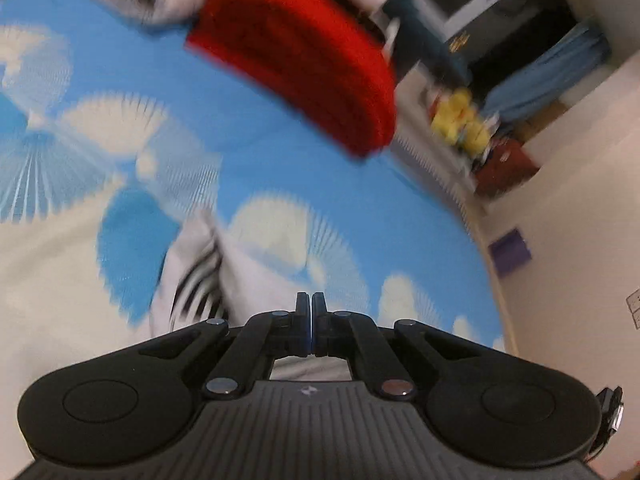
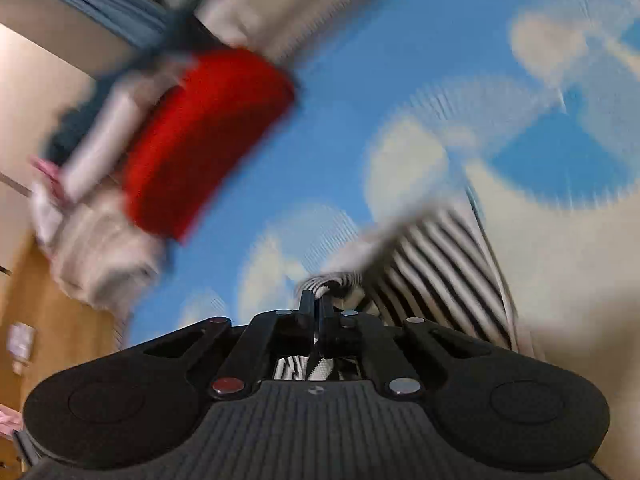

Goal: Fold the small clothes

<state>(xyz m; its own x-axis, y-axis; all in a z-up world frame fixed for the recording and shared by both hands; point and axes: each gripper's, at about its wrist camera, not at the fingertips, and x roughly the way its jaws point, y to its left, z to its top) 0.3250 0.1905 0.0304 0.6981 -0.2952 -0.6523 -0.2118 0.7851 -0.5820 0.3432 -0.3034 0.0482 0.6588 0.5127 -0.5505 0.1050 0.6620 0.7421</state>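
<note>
No text, label, brand or number can be read in either view (motion blur smears nearly everything). The only sign is a small pale emblem (image 1: pixel 308 391) on the ribbed black body just behind the left gripper's fingers, matched by another emblem (image 2: pixel 316 391) behind the right gripper's fingers; neither resolves into letters.

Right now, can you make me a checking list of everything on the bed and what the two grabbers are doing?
Surface: blue bedsheet with white cloud print, rumpled.
Job's things: black-and-white striped cloth garment, partly lifted; folded red knitted piece lying flat.
Clutter: blurred pile of pale and dark clothes beside the red piece.
Grippers: left gripper shut, nothing seen between the fingers; right gripper shut on the striped garment.
Cables: nothing seen.
Surroundings: cream wall, yellow soft toys.
</note>
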